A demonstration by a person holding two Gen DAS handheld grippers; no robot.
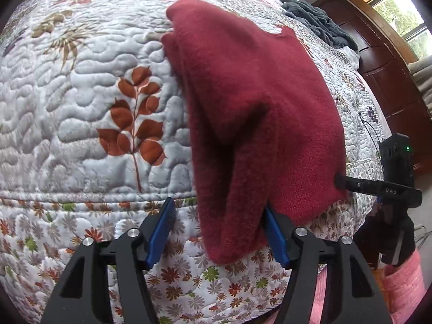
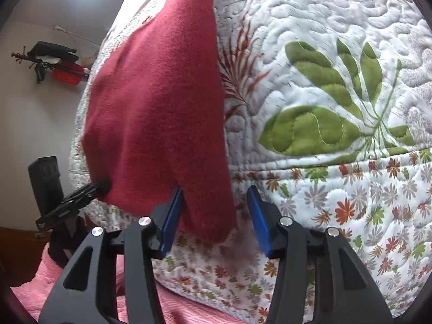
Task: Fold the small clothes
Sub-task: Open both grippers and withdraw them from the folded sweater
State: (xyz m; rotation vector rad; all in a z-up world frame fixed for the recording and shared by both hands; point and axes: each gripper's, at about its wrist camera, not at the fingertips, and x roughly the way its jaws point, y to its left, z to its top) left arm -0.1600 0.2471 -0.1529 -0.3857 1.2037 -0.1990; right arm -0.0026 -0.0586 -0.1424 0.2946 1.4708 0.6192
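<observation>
My left gripper (image 1: 220, 226) was spread wide, blue pads (image 1: 161, 229) well apart. The red garment (image 1: 251, 113) hung down between them; its near corner lay against the inner face of the right-hand pad, clear of the left-hand one. No pinch there.

My right gripper (image 2: 216, 213) was spread as well. The garment's (image 2: 162, 102) other near corner drooped into the gap, touching the left-hand blue pad (image 2: 171, 218), with the right-hand pad standing apart from the cloth. Each camera caught the other gripper as a black bar at the garment's lower outer edge: at the right side in the left wrist view, at the left side in the right wrist view. Whether those bars touched the cloth, I couldn't tell.

The garment lay on the quilt (image 1: 81, 94), a white floral bed cover, and ran from mid-bed to the near edge, where its lower corners draped over the stitched border. It looked doubled over, with a fold line along its length.

Beyond it, a grey blanket (image 1: 316, 21) sat bunched at the far right corner of the bed, against a dark wooden headboard (image 1: 378, 62). Pink fabric (image 2: 43, 283) showed below the near edge.
</observation>
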